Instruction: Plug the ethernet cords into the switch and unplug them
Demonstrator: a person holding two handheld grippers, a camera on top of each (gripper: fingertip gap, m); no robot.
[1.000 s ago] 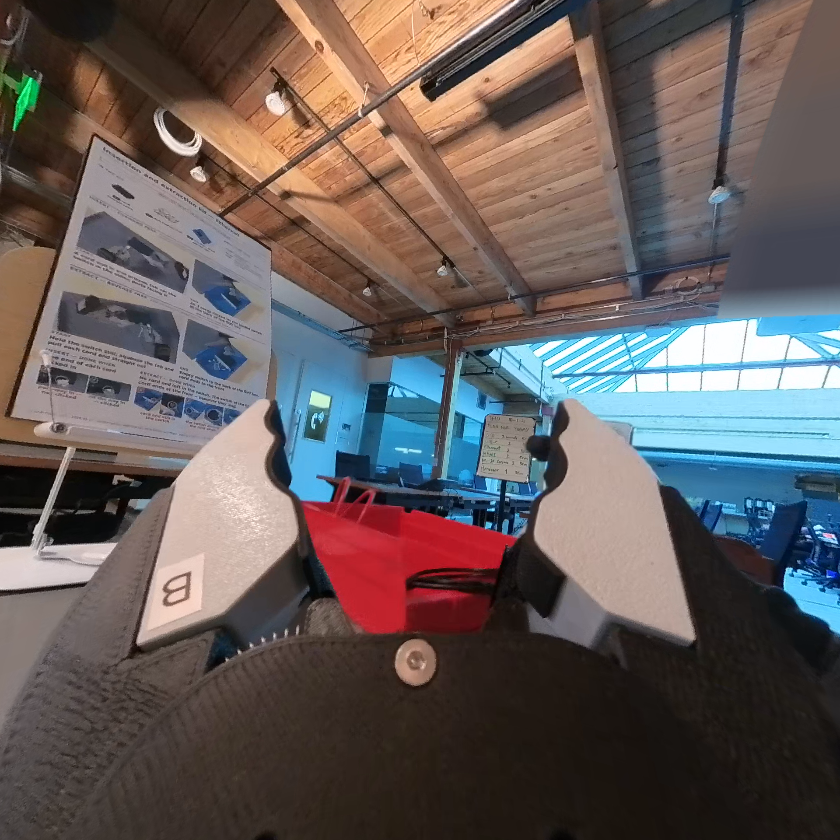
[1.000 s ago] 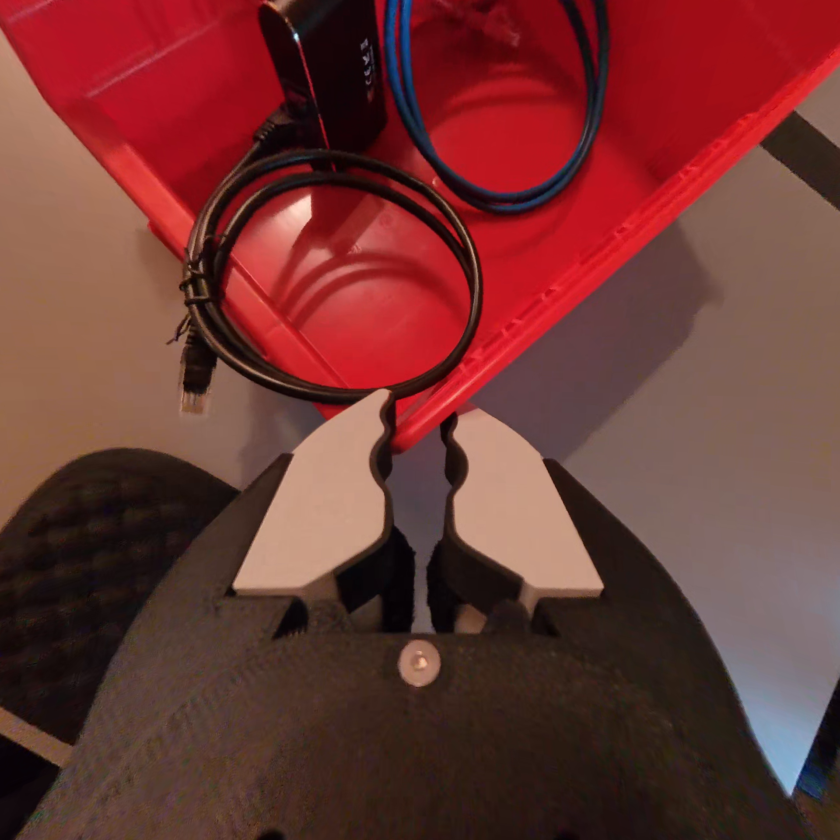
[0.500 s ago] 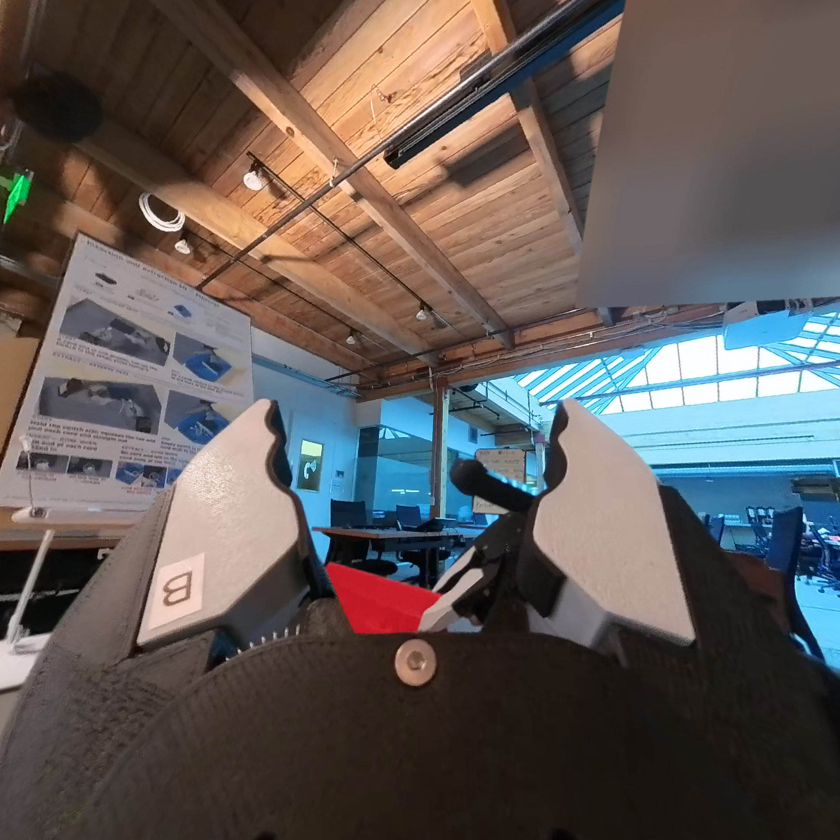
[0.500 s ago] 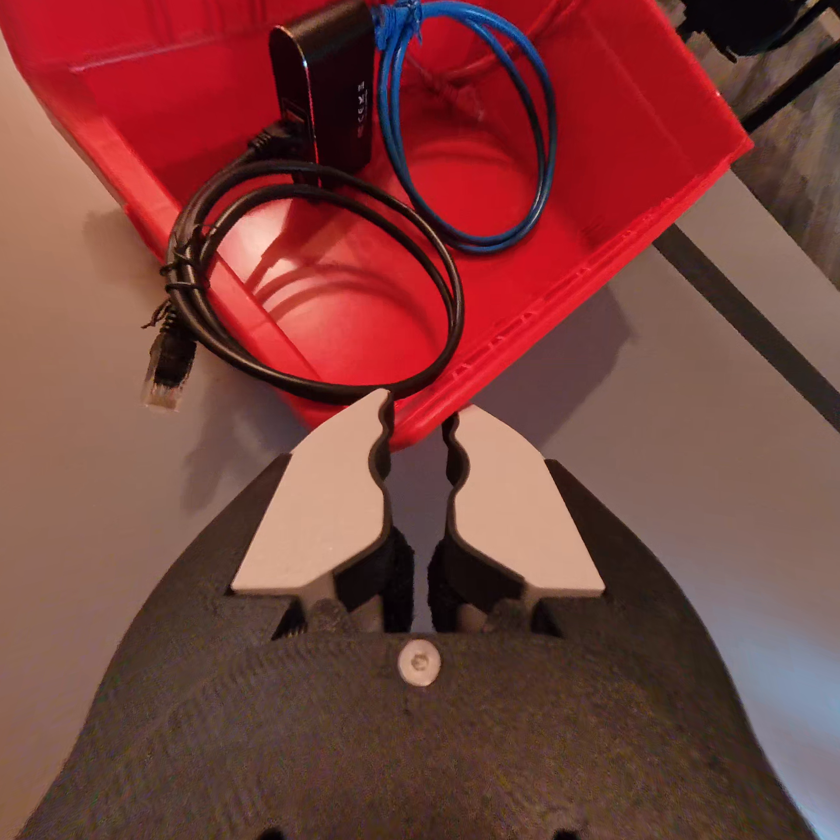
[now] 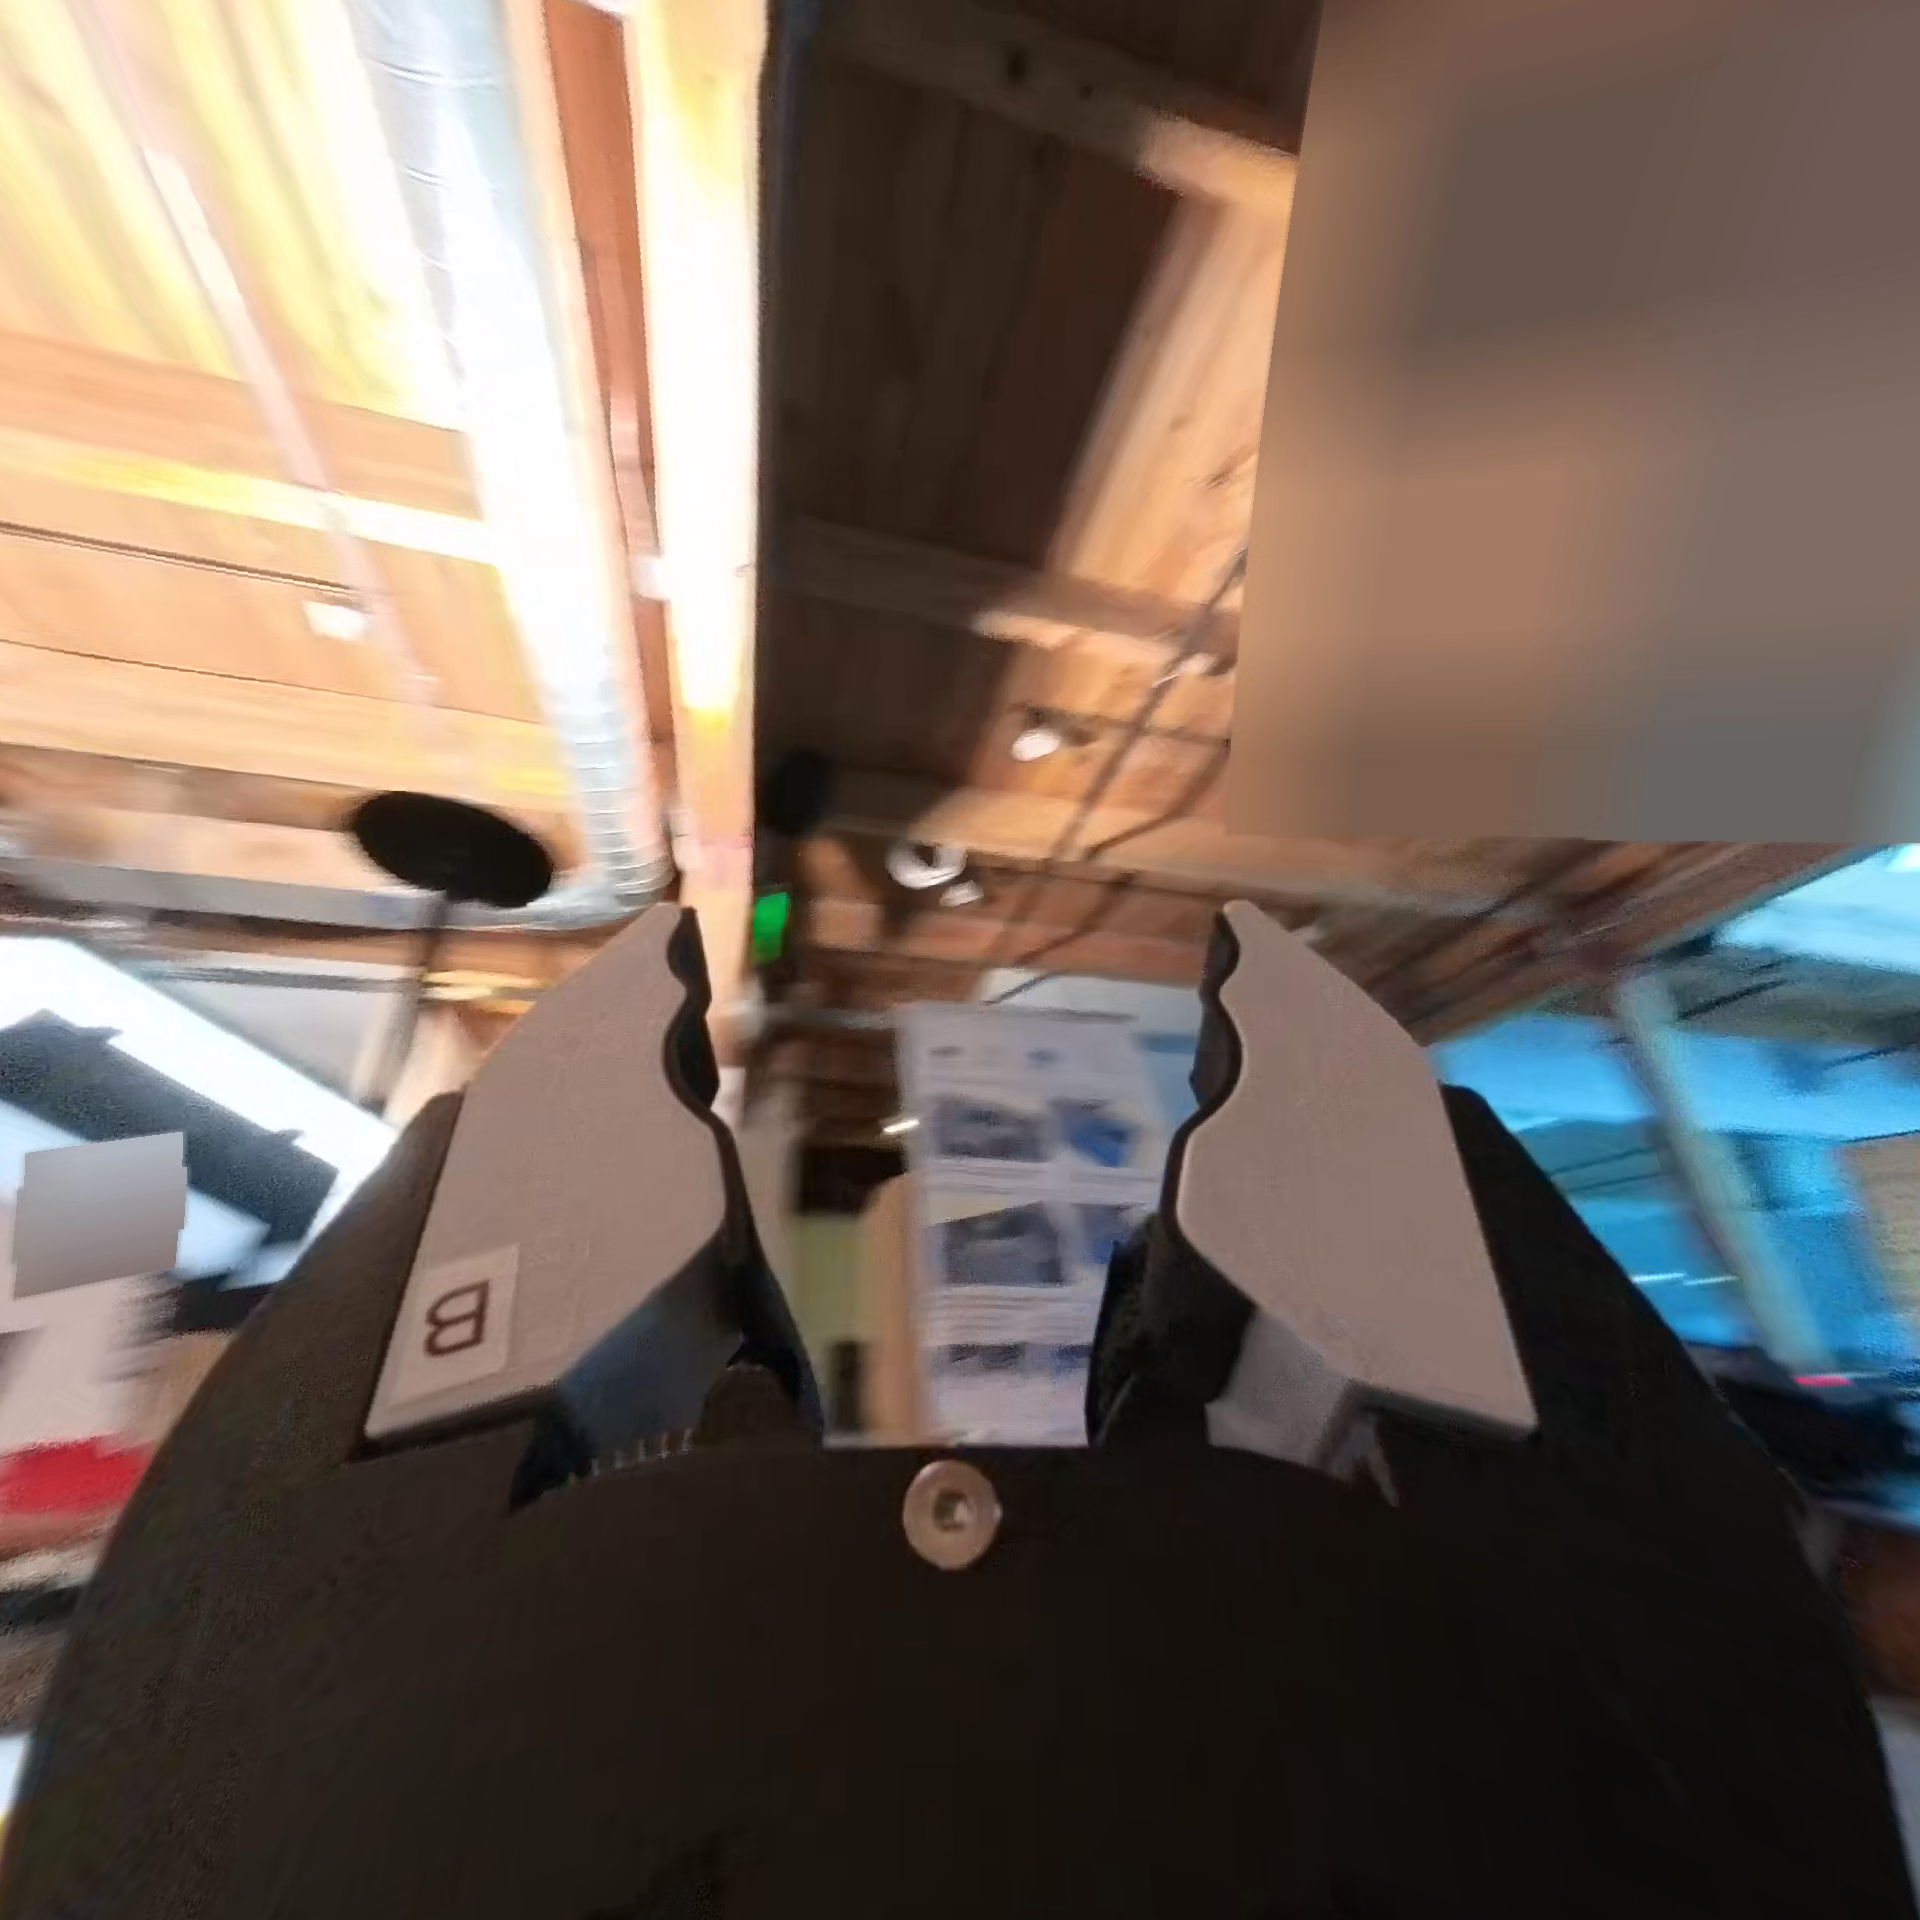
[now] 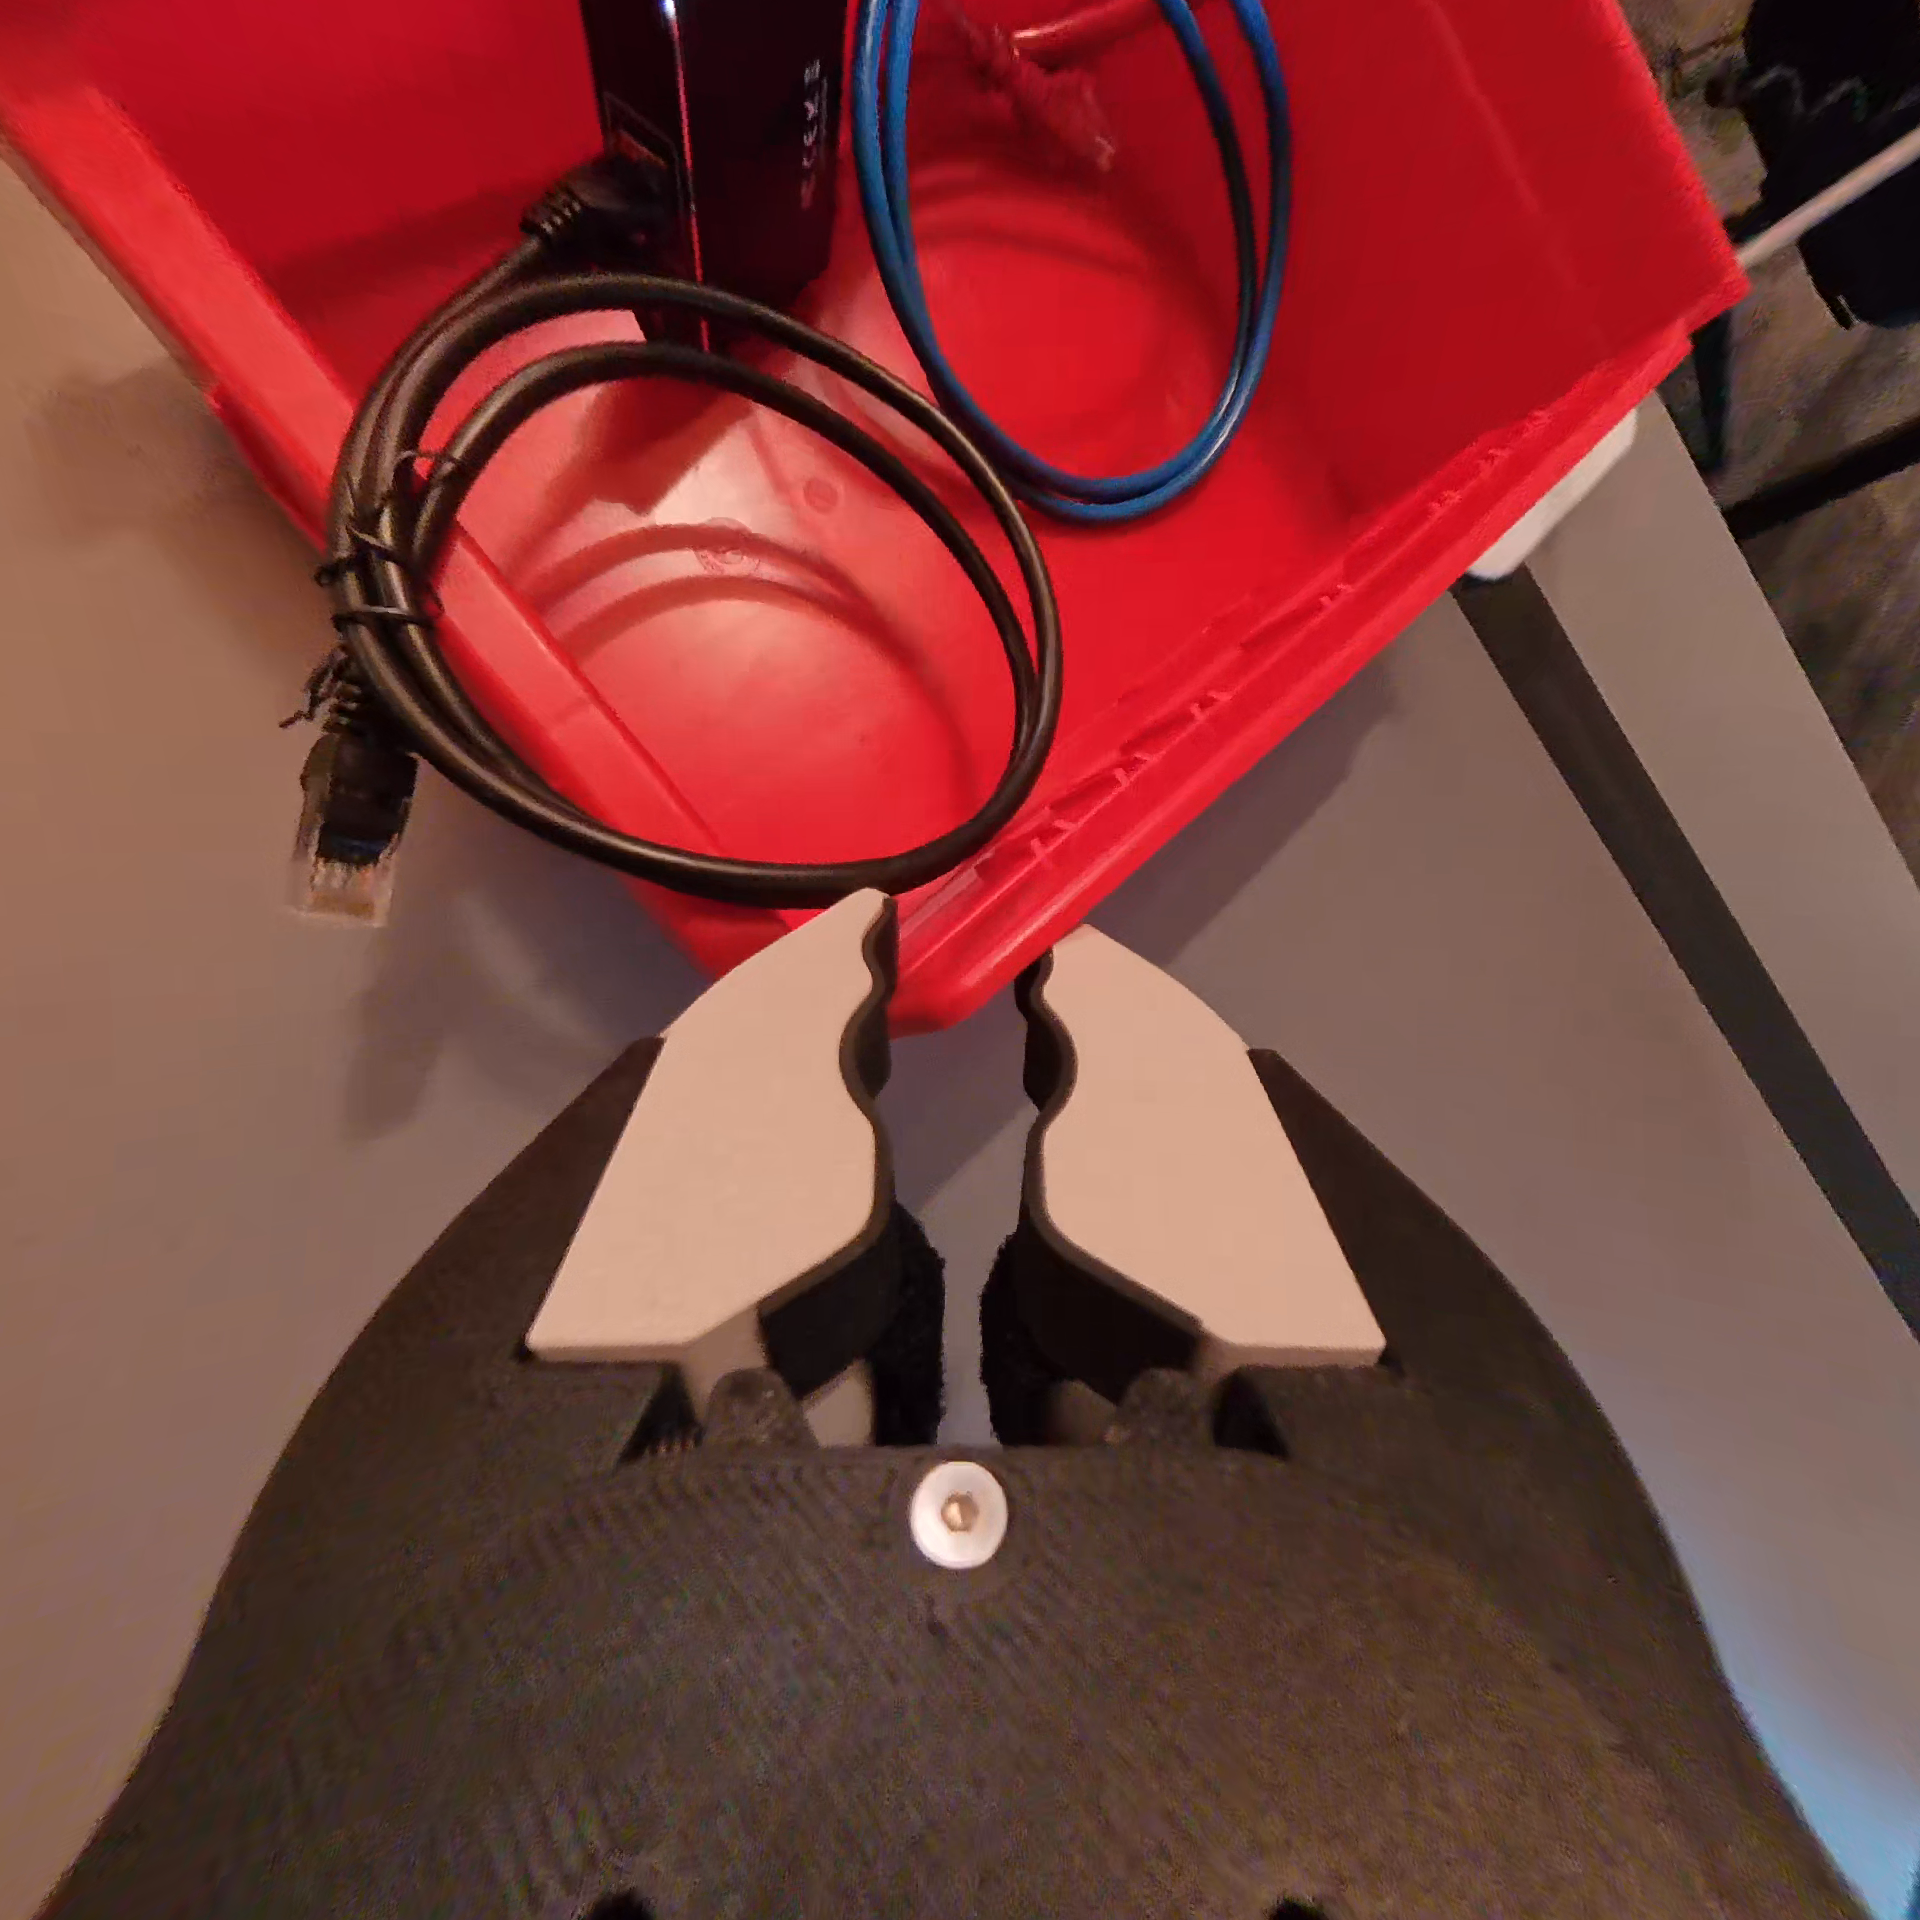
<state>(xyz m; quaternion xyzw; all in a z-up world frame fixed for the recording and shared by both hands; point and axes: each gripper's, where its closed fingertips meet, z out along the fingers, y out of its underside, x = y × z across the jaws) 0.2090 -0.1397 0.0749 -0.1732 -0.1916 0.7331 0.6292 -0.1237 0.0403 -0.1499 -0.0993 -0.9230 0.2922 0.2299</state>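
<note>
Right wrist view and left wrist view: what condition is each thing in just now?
Red plastic bin: on the grey table, open-topped.
Black coiled ethernet cord: tied, draped over the bin's wall, one plug on the table.
Blue coiled ethernet cord: inside the bin.
Black switch box: in the bin, black cord plugged in.
Right gripper: nearly shut, empty.
Left gripper: open, empty, aimed at the ceiling.

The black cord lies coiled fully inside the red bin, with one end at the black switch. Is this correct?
Not fully. In the right wrist view the black cord hangs over the wall of the red bin, and its free plug lies outside on the grey table. Its other end does meet the black switch.
</note>
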